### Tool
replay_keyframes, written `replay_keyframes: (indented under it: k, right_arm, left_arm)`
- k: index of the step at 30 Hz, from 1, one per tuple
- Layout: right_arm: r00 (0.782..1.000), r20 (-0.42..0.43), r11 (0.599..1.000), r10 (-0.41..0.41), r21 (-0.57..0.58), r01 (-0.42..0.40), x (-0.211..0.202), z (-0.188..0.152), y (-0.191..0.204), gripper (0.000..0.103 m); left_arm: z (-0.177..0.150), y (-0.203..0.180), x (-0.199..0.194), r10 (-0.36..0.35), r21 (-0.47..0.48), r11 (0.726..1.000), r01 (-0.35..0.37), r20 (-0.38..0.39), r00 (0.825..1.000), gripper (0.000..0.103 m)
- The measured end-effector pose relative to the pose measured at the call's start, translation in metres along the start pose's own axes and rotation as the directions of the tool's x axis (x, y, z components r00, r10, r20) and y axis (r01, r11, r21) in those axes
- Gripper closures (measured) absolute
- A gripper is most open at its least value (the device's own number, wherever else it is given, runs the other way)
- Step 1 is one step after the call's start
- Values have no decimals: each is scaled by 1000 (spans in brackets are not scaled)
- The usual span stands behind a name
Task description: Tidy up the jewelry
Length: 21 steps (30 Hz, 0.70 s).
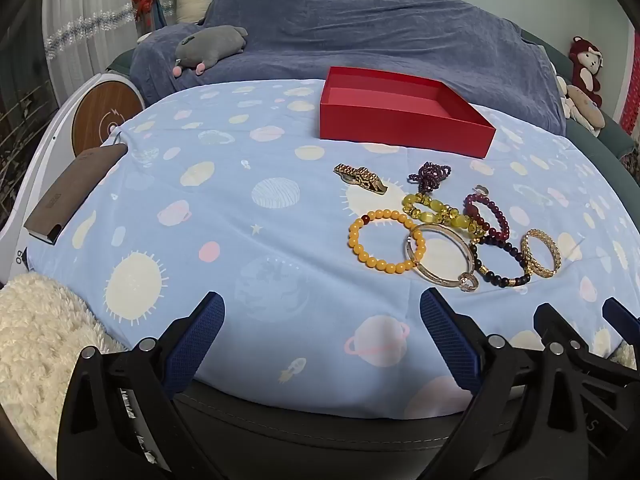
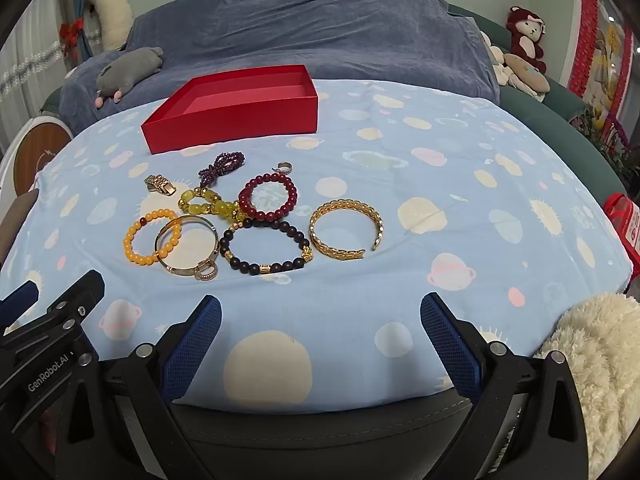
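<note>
An empty red box (image 1: 404,120) (image 2: 236,116) stands at the far side of the blue planet-print cloth. In front of it lie several pieces of jewelry: an orange bead bracelet (image 1: 384,240) (image 2: 150,236), a thin gold bangle (image 1: 442,256) (image 2: 186,246), a yellow-green bead bracelet (image 2: 210,202), a dark red bead bracelet (image 2: 268,196), a black bead bracelet (image 2: 264,248), a gold cuff (image 1: 540,252) (image 2: 346,234), a purple bead strand (image 2: 222,166) and a gold watch band (image 1: 360,178). My left gripper (image 1: 320,332) and right gripper (image 2: 320,332) are open, empty, near the front edge.
A white fluffy throw (image 1: 36,340) (image 2: 600,360) lies at the front corners. A brown flat case (image 1: 72,192) rests at the cloth's left edge. A sofa with a blue cover (image 1: 360,28) and plush toys stands behind. A red package (image 2: 624,224) sits at the right.
</note>
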State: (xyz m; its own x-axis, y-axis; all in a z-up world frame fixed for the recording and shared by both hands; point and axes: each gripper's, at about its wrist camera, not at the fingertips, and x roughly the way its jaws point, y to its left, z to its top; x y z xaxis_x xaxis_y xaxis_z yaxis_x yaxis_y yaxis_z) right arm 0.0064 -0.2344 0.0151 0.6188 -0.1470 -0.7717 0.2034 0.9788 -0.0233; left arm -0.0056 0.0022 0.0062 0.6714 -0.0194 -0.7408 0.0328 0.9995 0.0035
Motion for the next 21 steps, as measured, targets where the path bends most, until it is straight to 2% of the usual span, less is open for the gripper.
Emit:
replay_keyframes:
  k: [21]
  right_arm:
    - [1000, 6, 1000, -4, -4, 4, 0, 0, 0, 7]
  left_arm:
    - [0, 0, -1, -2, -2, 1000, 2, 1, 1000, 9]
